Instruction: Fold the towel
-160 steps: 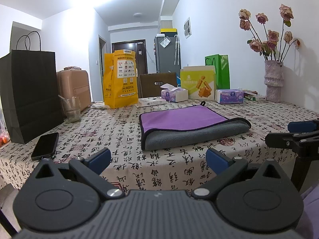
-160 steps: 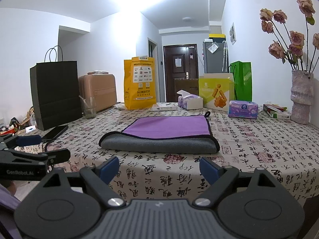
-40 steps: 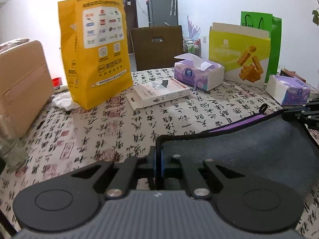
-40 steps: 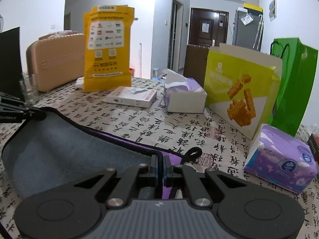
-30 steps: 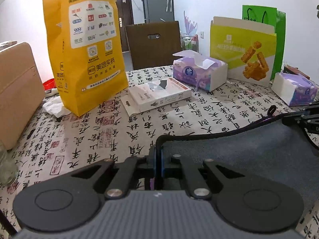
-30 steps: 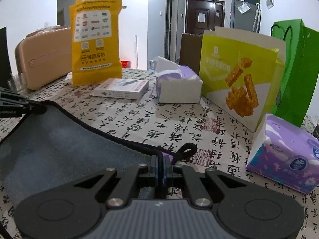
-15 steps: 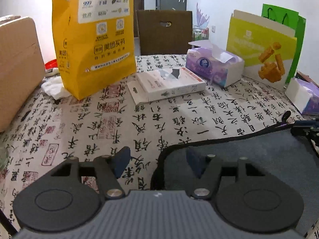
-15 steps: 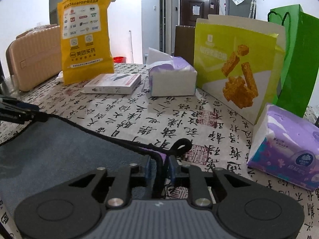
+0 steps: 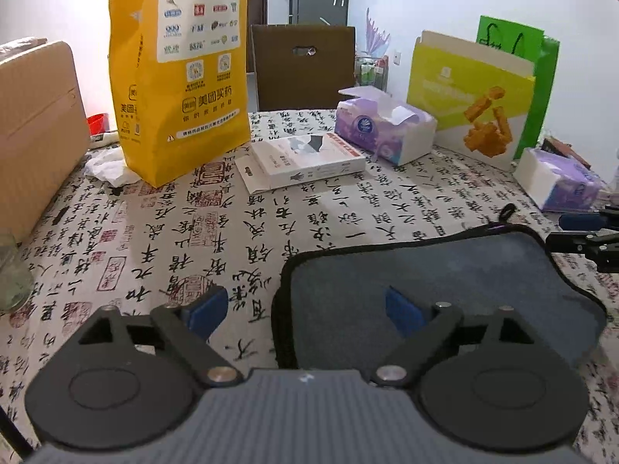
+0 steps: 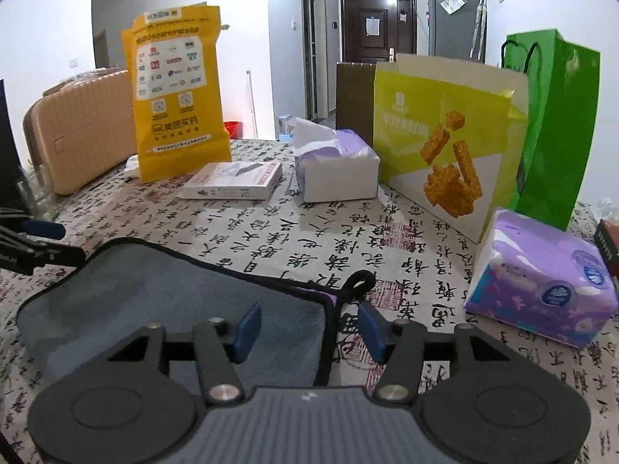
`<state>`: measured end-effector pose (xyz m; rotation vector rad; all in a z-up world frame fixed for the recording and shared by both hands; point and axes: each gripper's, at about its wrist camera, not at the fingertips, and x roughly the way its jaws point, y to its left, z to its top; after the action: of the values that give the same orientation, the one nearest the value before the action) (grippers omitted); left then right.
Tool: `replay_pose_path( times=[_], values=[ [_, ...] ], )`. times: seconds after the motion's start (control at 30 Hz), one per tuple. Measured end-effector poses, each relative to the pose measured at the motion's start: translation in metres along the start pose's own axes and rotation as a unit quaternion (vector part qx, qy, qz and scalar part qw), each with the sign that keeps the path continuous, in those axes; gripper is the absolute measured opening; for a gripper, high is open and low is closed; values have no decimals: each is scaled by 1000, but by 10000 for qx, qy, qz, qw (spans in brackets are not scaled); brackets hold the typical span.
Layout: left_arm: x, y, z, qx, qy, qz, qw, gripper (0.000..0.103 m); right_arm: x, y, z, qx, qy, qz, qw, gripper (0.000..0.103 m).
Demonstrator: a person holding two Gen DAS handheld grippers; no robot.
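Beyond the towel [image 9: 445,274], which lies grey side up on the calligraphy tablecloth [image 9: 271,224], stand a yellow bag [image 9: 178,65], a flat white box [image 9: 305,160], tissue boxes [image 10: 336,166] and a snack carton [image 10: 445,139]. The left gripper [image 9: 301,309] and right gripper [image 10: 309,326] both gape, each straddling a far corner, gripping nothing. The towel's near edge is hidden behind the grippers.
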<state>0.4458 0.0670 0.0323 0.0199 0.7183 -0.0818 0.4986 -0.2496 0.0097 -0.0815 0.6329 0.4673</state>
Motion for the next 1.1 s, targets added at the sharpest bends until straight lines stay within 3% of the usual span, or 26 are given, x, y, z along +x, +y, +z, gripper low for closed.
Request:
replay_pose_path(
  times=[1.1],
  values=[
    [-170, -43, -74, 443, -479, 74, 9978, 93, -165, 67, -47, -88, -486, -26, 9988, 55]
  ],
)
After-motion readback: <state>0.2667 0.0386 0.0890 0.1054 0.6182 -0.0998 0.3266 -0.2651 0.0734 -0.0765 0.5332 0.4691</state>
